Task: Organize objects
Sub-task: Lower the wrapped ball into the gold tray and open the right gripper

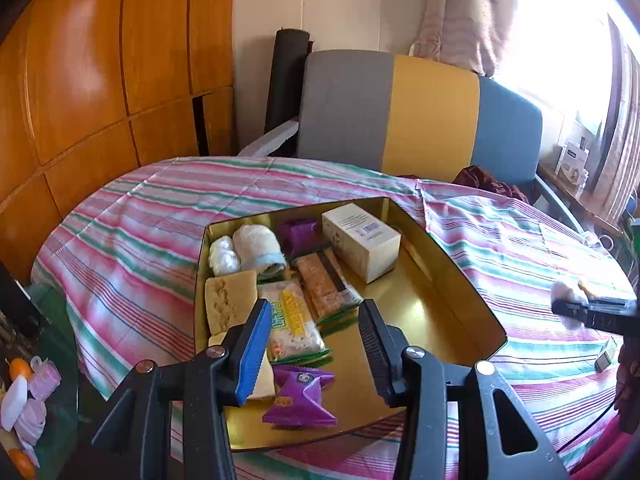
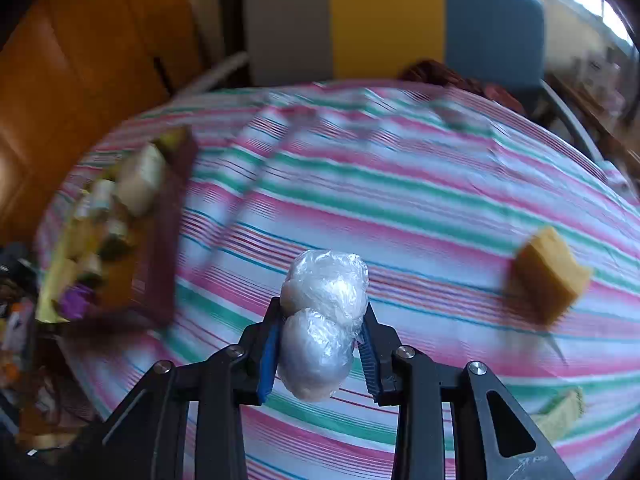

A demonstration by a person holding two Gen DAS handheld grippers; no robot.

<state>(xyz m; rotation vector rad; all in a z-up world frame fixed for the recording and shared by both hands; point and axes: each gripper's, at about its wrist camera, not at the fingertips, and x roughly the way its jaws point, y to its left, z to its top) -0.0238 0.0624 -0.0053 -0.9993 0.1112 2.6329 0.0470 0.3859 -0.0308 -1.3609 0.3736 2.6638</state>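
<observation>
Right gripper [image 2: 320, 344] clamps plastic-wrapped bundle [image 2: 322, 320] above striped worktop [image 2: 440, 208]; left gripper [image 1: 314, 344] open over gold tin [image 1: 440, 312]. Slick wrap probably slips.

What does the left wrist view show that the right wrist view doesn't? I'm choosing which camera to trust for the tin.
Only the left wrist view shows the tin's contents sharply: a white box, purple packets and a rolled towel, under the empty left gripper.

Only the right wrist view shows the right gripper shut on a plastic-wrapped bundle and a yellow sponge on the cloth.

Both show the gold tin, striped tablecloth and chair.
</observation>
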